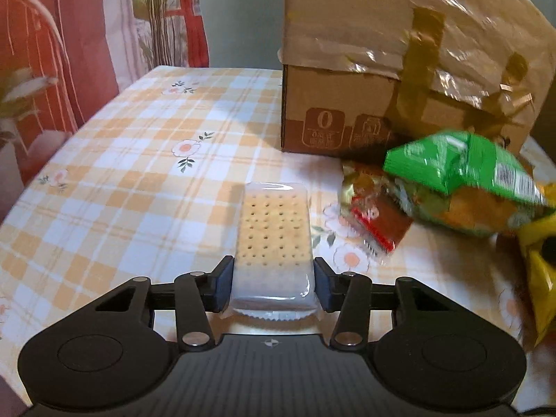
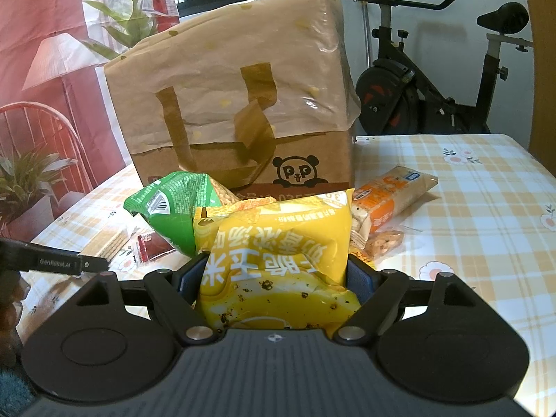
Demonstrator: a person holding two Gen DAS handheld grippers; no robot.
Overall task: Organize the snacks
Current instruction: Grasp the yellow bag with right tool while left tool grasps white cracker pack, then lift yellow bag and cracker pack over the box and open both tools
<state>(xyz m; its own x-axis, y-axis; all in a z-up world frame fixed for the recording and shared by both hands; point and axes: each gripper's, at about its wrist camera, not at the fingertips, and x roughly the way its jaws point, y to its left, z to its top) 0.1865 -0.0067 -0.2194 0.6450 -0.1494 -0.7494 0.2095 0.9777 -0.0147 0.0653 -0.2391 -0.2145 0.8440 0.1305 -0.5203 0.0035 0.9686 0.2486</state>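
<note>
A clear-wrapped cracker pack (image 1: pixel 272 229) lies lengthwise on the checked tablecloth (image 1: pixel 139 173). My left gripper (image 1: pixel 273 274) has its pads against both sides of the pack's near end. In the right wrist view my right gripper (image 2: pixel 277 274) is shut on a yellow snack bag (image 2: pixel 278 243), which fills the space between its fingers. Behind it sit a green snack bag (image 2: pixel 173 205), a small red and gold packet (image 2: pixel 151 243) and an orange cereal bar (image 2: pixel 389 198). The left wrist view shows the green bag (image 1: pixel 462 180) blurred at the right.
A cardboard box (image 2: pixel 305 170) draped with a brown paper carrier bag (image 2: pixel 243 69) stands at the back of the table. An exercise bike (image 2: pixel 434 80) is behind the table to the right. A red curtain and plants are at the left.
</note>
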